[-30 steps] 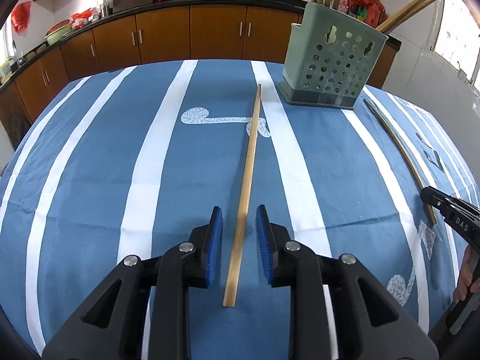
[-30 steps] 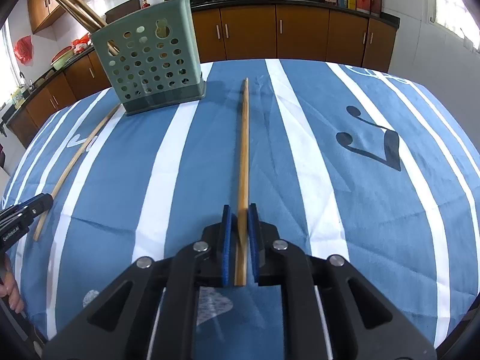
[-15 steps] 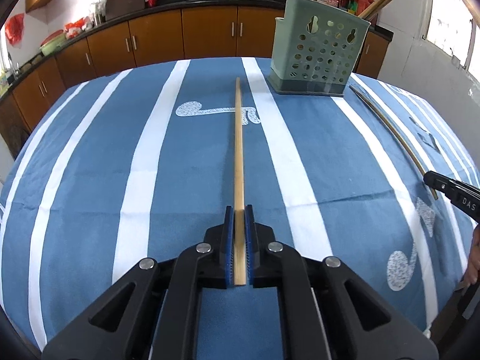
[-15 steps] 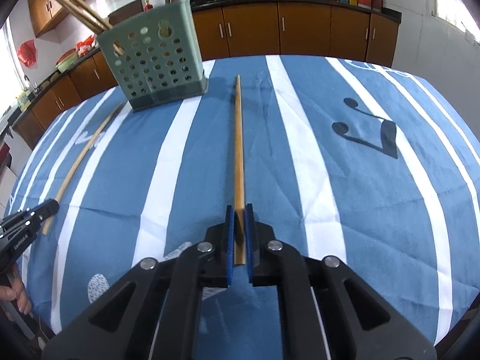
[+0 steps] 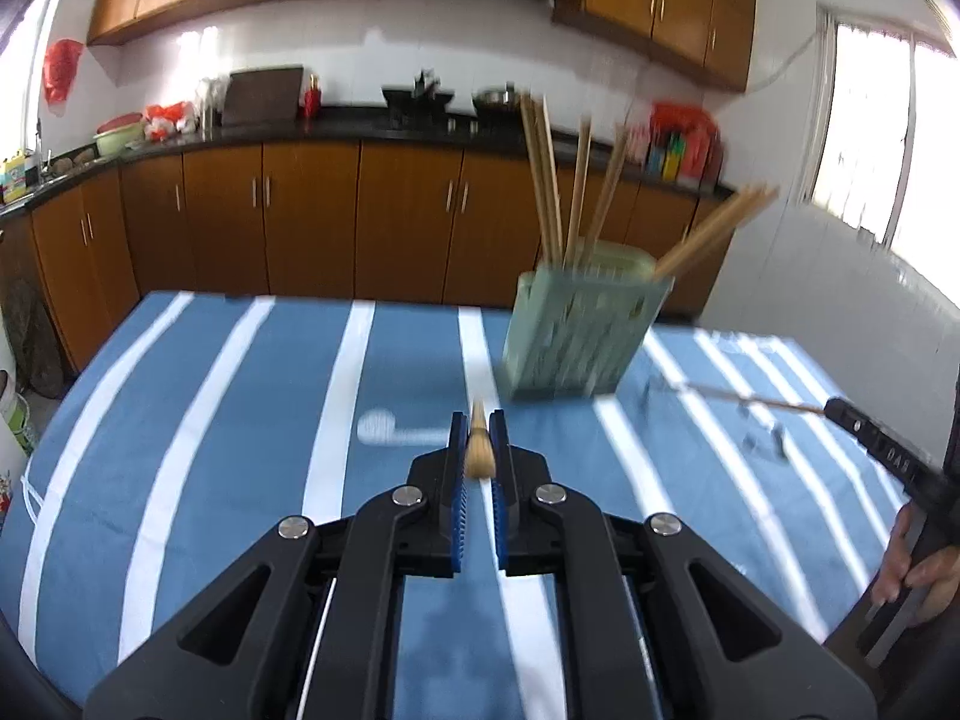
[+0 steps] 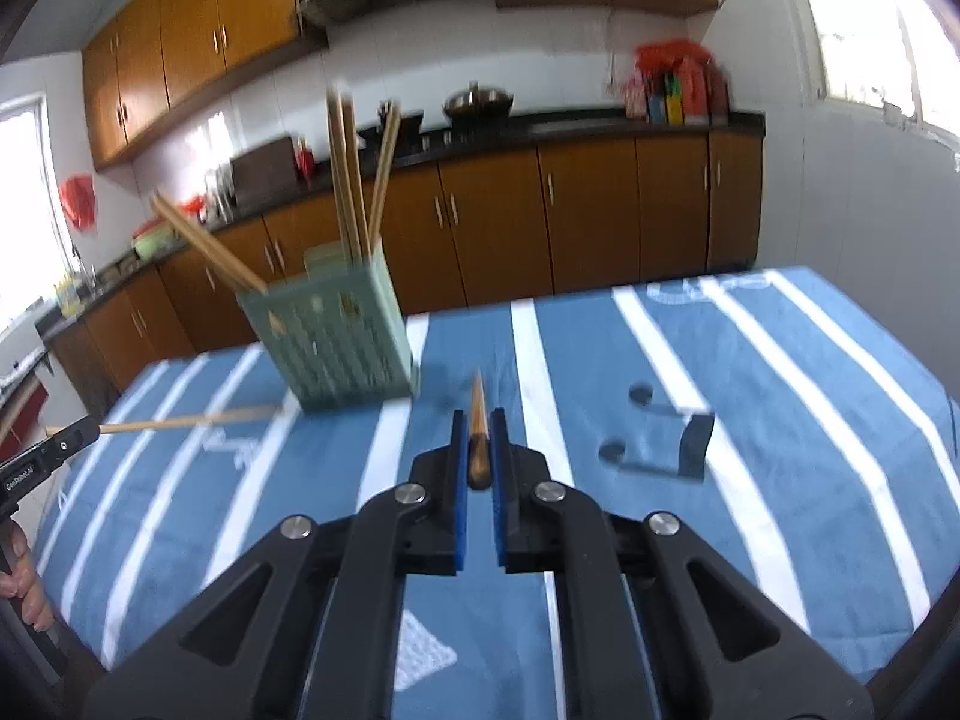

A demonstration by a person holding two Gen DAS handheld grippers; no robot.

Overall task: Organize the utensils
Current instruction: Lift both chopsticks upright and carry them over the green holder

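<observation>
My left gripper (image 5: 478,444) is shut on a long wooden chopstick (image 5: 478,450), held off the table and pointing forward. My right gripper (image 6: 478,444) is shut on another wooden chopstick (image 6: 478,441), also lifted. A green perforated holder (image 5: 579,330) with several long chopsticks standing in it sits on the blue striped tablecloth (image 5: 240,420), ahead and right of the left gripper; in the right wrist view the holder (image 6: 336,342) is ahead and left. Each gripper shows in the other's view with its chopstick (image 5: 756,399) (image 6: 186,420) pointing toward the holder.
Brown kitchen cabinets (image 5: 312,222) and a black counter with pots run behind the table. A white wall and window (image 5: 870,126) are to the right. The person's hands (image 5: 918,570) (image 6: 24,582) hold the gripper handles at the table's edges.
Both grippers have lifted their chopsticks off the table and tilted up, so the view now faces the holder and cabinets. The left gripper closed on its chopstick a second ago.
</observation>
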